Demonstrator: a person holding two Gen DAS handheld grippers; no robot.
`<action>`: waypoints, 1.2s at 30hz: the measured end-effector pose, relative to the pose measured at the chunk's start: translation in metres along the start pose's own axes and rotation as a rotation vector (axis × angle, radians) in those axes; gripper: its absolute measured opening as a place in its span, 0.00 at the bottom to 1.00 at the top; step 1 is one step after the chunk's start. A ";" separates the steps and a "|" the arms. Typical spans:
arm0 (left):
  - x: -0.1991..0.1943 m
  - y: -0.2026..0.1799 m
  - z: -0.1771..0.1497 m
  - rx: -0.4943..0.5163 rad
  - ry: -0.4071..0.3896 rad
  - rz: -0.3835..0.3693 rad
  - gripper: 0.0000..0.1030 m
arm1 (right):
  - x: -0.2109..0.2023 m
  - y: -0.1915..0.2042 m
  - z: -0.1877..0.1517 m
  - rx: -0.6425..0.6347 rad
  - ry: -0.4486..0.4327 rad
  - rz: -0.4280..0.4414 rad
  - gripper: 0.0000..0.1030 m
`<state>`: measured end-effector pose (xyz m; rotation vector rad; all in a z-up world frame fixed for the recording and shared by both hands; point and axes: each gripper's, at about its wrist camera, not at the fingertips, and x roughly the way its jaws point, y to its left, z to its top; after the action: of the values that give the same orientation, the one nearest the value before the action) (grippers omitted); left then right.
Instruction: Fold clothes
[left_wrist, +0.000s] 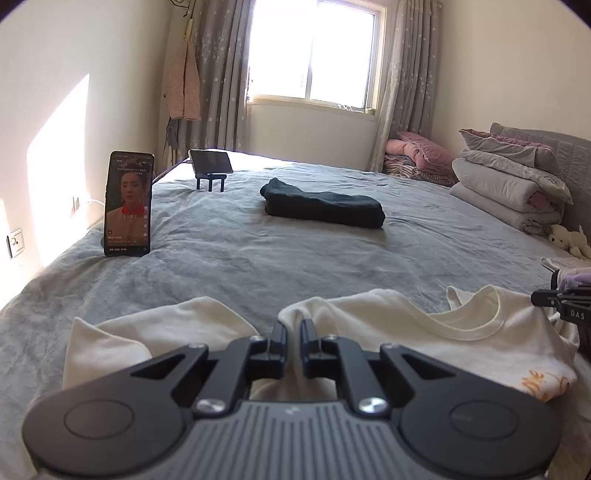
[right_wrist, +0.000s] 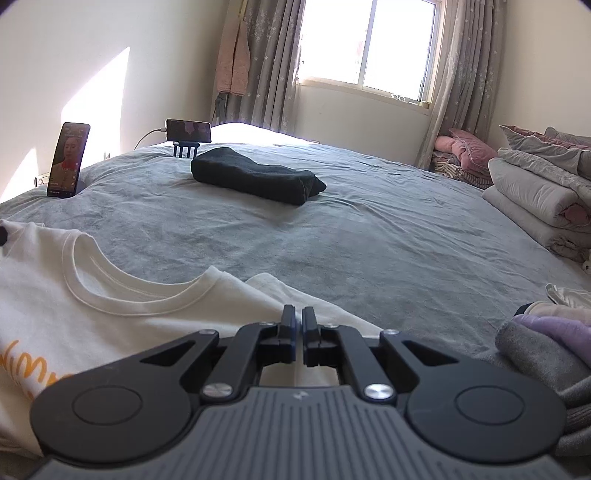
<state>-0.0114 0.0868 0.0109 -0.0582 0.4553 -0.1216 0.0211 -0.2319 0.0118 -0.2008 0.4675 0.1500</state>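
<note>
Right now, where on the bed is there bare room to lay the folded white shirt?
The widest bare patch of the grey bedspread lies between the white T-shirt and the folded dark garment, stretching right toward the stacked quilts. Crowded: the left edge by the upright phone, and the near right by the clothes pile.

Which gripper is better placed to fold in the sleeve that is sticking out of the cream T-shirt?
Probably left. The left gripper sits right beside the spread sleeve of the cream T-shirt; the right gripper is at the opposite shoulder.

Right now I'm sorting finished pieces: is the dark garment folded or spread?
Folded: the dark garment lies as a compact layered bundle on the grey bedspread.
</note>
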 end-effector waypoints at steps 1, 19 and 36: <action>0.001 -0.003 0.001 0.011 -0.017 0.017 0.08 | 0.001 0.001 0.001 -0.005 -0.009 -0.012 0.04; 0.119 -0.027 0.074 0.155 -0.156 0.284 0.07 | 0.102 0.021 0.062 -0.132 -0.242 -0.318 0.00; 0.229 0.012 0.055 0.052 0.120 0.316 0.08 | 0.185 -0.023 0.057 0.085 0.156 0.179 0.21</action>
<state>0.2187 0.0708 -0.0404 0.0731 0.5752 0.1748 0.2136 -0.2237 -0.0198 -0.0868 0.6462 0.2901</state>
